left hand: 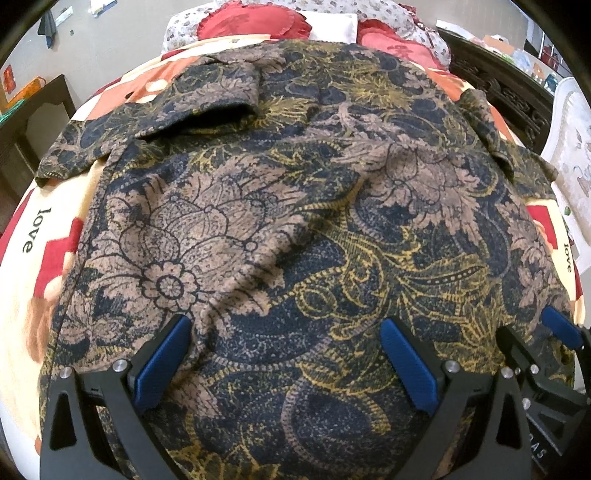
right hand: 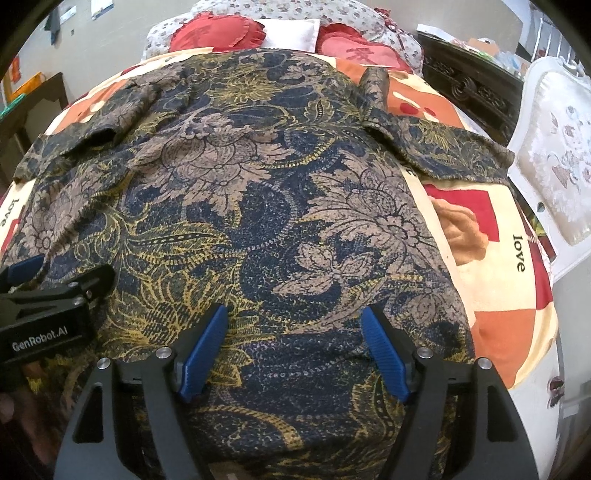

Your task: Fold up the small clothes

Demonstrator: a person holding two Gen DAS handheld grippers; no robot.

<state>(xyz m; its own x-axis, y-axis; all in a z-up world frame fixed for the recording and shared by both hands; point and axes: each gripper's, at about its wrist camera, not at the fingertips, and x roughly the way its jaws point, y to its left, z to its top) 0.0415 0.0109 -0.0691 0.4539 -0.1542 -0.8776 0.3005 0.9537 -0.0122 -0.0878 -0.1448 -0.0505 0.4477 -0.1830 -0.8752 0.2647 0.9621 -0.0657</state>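
A short-sleeved shirt (left hand: pixel 288 206) in a navy, tan and yellow floral print lies spread flat on the bed, its hem nearest me and its sleeves out to both sides. The same shirt (right hand: pixel 258 206) fills the right wrist view. My left gripper (left hand: pixel 284 325) hovers open over the lower left part of the shirt, nothing between its blue pads. Over the lower right part my right gripper (right hand: pixel 295 314) also stands open and holds nothing. Each gripper shows at the edge of the other's view: the right gripper (left hand: pixel 554 332) and the left gripper (right hand: pixel 55 280).
The bedspread (right hand: pixel 491 295) is cream with red and orange blocks and the word "love". Red heart cushions (left hand: pixel 255 24) and floral pillows lie at the head. A white upholstered chair (right hand: pixel 557 177) stands close on the right, a dark carved headboard (right hand: pixel 476 88) behind, dark furniture (left hand: pixel 37 110) on the left.
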